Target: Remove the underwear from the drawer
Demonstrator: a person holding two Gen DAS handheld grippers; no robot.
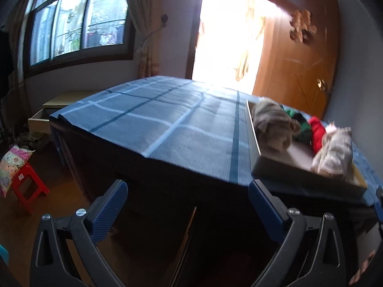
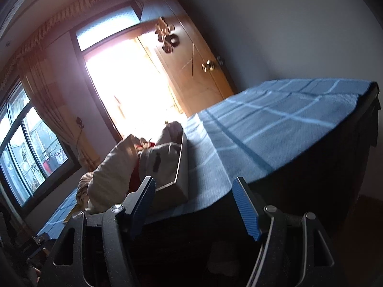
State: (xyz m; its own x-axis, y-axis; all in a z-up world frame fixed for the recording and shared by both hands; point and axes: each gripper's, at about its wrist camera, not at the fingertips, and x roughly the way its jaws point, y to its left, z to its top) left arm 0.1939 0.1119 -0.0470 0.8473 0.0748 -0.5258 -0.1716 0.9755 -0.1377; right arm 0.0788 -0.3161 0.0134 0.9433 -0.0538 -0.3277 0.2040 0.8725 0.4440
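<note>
A shallow drawer (image 1: 253,141) lies on a table covered with a blue checked cloth (image 1: 167,124). It holds rolled garments: a grey-brown one (image 1: 273,124), a green one (image 1: 299,124), a red one (image 1: 317,131) and a beige one (image 1: 335,153). My left gripper (image 1: 186,205) is open and empty, below the table's front edge, left of the drawer. In the right wrist view the drawer (image 2: 180,167) with beige garments (image 2: 115,169) sits just ahead of the left finger (image 2: 143,198). My right gripper (image 2: 194,203) is open and empty at the table edge.
A red stool (image 1: 26,186) with a floral bundle (image 1: 12,165) stands on the floor at left. A low wooden cabinet (image 1: 62,102) sits under the window (image 1: 76,21). A bright doorway (image 1: 227,31) and an open wooden door (image 1: 299,55) lie behind the table.
</note>
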